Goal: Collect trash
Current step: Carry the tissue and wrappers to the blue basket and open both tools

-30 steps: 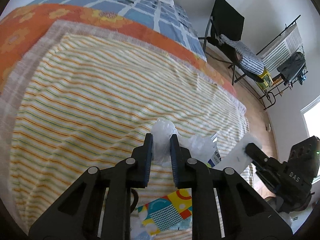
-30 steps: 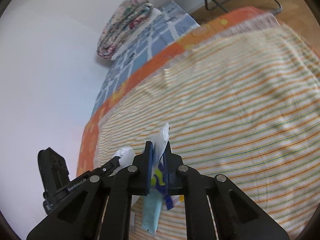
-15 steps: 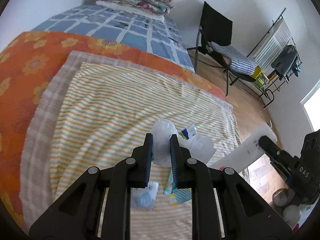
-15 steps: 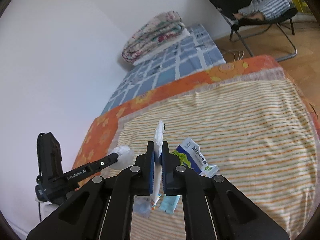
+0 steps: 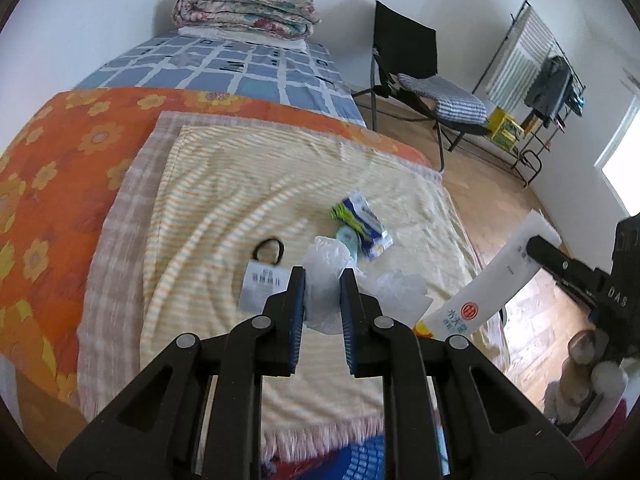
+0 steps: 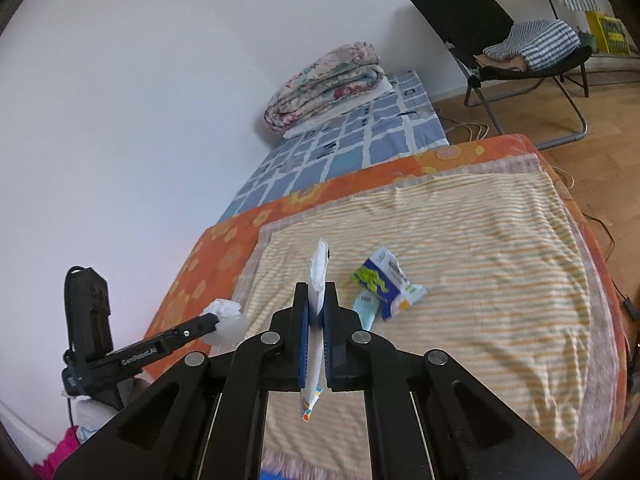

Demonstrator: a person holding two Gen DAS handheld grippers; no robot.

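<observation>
My left gripper [image 5: 322,276] is shut on a crumpled clear plastic wrapper [image 5: 325,280] and holds it above the striped blanket [image 5: 224,208]; it also shows in the right wrist view [image 6: 228,316]. My right gripper [image 6: 316,292] is shut on a flat white packet [image 6: 318,276], held edge-on; it also shows in the left wrist view [image 5: 492,288]. On the blanket lie a blue and green wrapper [image 5: 362,220], a light blue packet [image 5: 347,240], a white label card [image 5: 262,284], a black hair tie [image 5: 269,249] and more clear plastic [image 5: 402,292].
The bed has an orange flowered sheet [image 5: 48,168] and a blue checked cover [image 5: 224,68] with a folded quilt [image 5: 244,10]. A black folding chair [image 5: 416,76] and a drying rack [image 5: 536,72] stand on the wood floor to the right.
Both grippers have lifted and drawn back from the blanket with their trash. More of the bed and the remaining trash now shows.
</observation>
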